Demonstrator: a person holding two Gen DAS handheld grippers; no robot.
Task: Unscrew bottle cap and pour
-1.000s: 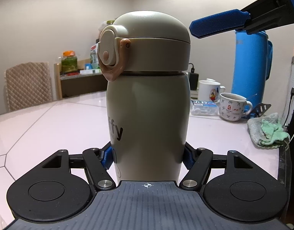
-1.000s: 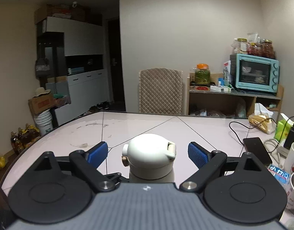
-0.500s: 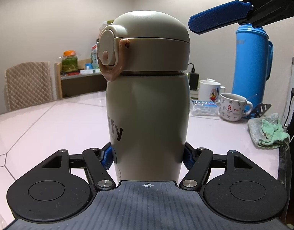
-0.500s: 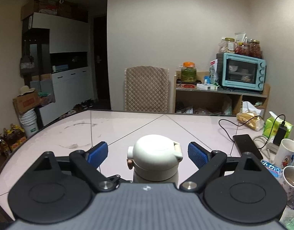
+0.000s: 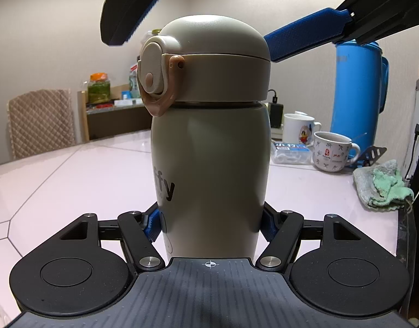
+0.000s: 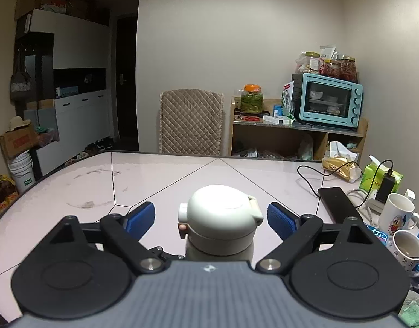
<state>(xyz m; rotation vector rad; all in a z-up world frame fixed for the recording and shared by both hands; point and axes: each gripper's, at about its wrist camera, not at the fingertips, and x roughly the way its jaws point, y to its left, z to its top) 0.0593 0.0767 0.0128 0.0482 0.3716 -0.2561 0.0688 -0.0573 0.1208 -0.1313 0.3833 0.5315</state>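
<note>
I have the beige insulated flask [image 5: 211, 147] standing upright on the pale pink table [image 5: 81, 180], and my left gripper [image 5: 211, 225] is clamped on its lower body, the blue pads pressed against both sides of the flask. The domed cap [image 5: 215, 60] sits fully on the flask, its seam level all the way round and the flip latch [image 5: 152, 68] closed at the side; whether it is tight or only resting on its thread, I cannot tell. My right gripper [image 6: 211, 216] is above the cap with its fingers spread wide, one blue pad on each side of the dome and neither touching it; from the left wrist view the two pads flank the top of the cap with clear air between. So as I judge it, the bracing hold is in place and the cap is on: that would fit either a cap about to be twisted off or one already put back after pouring. The patterned mug [image 5: 331, 153] to the right, beside the white cartoon mug [image 5: 298, 127] and the blue thermos jug [image 5: 357, 93], holds a light brown residue or liquid, which does not settle it either way. Nothing is tilted and nothing is spilling.
</note>
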